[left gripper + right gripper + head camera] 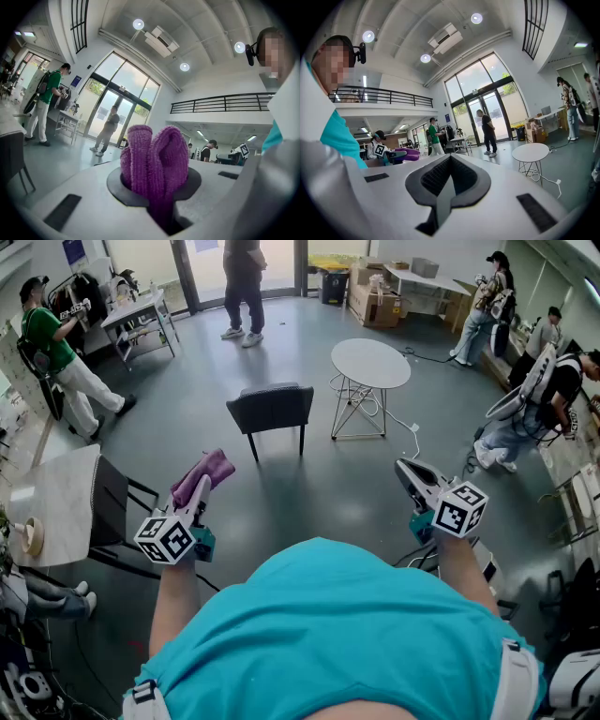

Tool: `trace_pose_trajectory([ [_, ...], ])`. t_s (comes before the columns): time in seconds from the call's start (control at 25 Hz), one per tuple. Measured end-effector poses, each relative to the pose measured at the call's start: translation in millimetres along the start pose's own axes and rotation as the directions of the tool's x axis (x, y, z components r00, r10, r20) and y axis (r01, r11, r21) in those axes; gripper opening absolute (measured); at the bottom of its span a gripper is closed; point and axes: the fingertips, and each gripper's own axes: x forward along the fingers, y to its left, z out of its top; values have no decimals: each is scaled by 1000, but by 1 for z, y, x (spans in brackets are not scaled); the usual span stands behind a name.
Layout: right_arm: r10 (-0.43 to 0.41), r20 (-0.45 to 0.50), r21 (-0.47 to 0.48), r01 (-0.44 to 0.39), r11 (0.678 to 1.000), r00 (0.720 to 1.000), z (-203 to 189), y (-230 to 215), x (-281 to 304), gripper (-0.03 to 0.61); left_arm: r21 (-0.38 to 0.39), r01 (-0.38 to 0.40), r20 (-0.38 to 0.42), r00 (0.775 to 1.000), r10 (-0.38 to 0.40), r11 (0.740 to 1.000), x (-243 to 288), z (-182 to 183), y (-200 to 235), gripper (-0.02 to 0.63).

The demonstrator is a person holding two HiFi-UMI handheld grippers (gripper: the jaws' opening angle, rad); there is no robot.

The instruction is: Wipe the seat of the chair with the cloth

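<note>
We hold the purple cloth [208, 472] bunched in the left gripper [197, 493], whose jaws are clamped on it. In the left gripper view its folds stand up out of them. The right gripper [409, 476] is closed on nothing, its pads meeting in its own view. Both hang in front of our chest, well apart from the dark chair [272, 407], which stands alone on the grey floor [309, 493] near the round white table [370, 362]. The chair's backrest seems to face us, so the seat lies mostly behind it and we cannot judge its surface from here.

Wiping has not begun, as we read it; the step in hand is the approach. To do it well, we should come round to the chair's open side and get the seat in view. Then we lower the left gripper with the cloth leading, so that the fabric meets the seat rather than the jaw tips. Light pressure and overlapping strokes from the backrest toward the front edge should cover it. The chair looks light, so our right gripper could steady the backrest against sliding.
</note>
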Motion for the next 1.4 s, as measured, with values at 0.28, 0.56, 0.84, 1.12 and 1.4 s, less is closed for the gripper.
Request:
trace_pose_trajectory([
  [0.28,22,-5,-1,-22,1000,1000,-5,1,7,-3,-5,-12,-2,1000,12,1000,-4,-5,5,71],
  [0.56,60,-14,19,-59,998,998,1,3,18,-3,-17,-32,3,999,32,999,-7,-5,12,71],
  [0.84,94,-32,42,-93,995,995,-1,-1,28,-2,-32,-44,16,999,44,999,-4,-9,17,71],
  [1.12,123,-41,28,-122,992,992,7,33,74,-2,-52,-67,40,997,70,996,-33,9,59,71],
  [1.4,119,-46,31,-118,993,992,-2,84,144,-2,-48,-103,51,993,105,994,-81,37,142,71],
])
